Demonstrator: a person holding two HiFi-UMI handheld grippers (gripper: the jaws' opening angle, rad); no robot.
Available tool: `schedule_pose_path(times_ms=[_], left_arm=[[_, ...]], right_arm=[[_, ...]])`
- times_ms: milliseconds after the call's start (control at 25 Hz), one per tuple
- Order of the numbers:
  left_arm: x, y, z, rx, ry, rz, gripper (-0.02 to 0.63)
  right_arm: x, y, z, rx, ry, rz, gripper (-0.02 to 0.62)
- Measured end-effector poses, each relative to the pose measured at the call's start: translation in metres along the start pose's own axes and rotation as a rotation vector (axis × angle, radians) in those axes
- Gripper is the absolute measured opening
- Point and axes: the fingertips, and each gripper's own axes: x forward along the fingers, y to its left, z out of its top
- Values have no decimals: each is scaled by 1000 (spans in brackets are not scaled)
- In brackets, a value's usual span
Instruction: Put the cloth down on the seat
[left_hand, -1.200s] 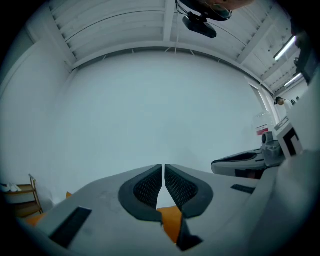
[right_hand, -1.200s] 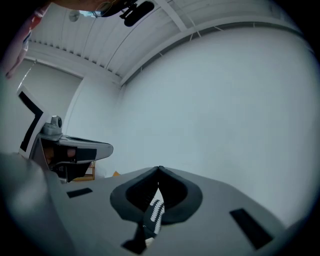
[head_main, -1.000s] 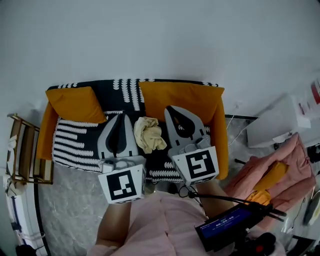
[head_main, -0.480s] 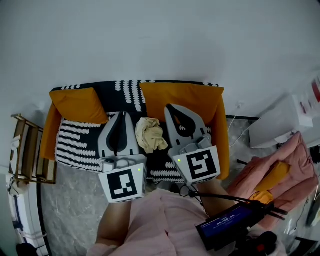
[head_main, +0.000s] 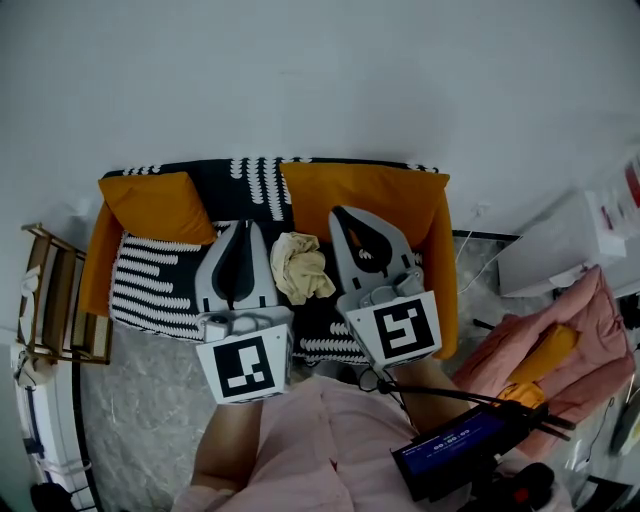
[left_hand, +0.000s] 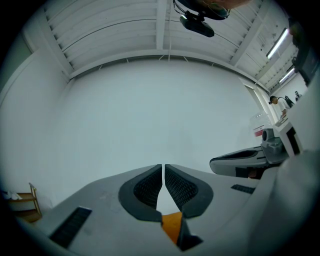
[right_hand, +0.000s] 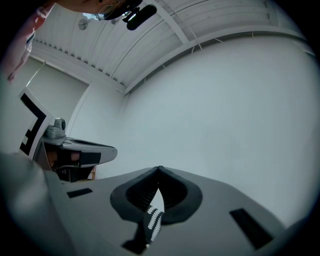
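Barely a shift in this last second: the cloth (head_main: 300, 268) stays on the seat (head_main: 150, 285). The left gripper (left_hand: 163, 167) and right gripper (right_hand: 159, 170) hover pinched together, empty, so the job looks done.

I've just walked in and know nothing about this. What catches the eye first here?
A small sofa with a black-and-white patterned cover and an orange cushion at its left end stands against a bare white wall. A crumpled pale yellow cloth lies in the middle of its seat. The left gripper and the right gripper, both shut and empty, hover on either side of the cloth.
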Motion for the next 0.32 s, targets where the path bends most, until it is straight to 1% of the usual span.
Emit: schedule_pose_path(times_ms=[160, 320], left_arm=[[0, 0, -2, -15, 16, 2, 26], [2, 0, 1, -25, 6, 3, 26]], right_arm=[[1, 0, -1, 2, 1, -1, 0], [2, 0, -2, 4, 2, -3, 0]])
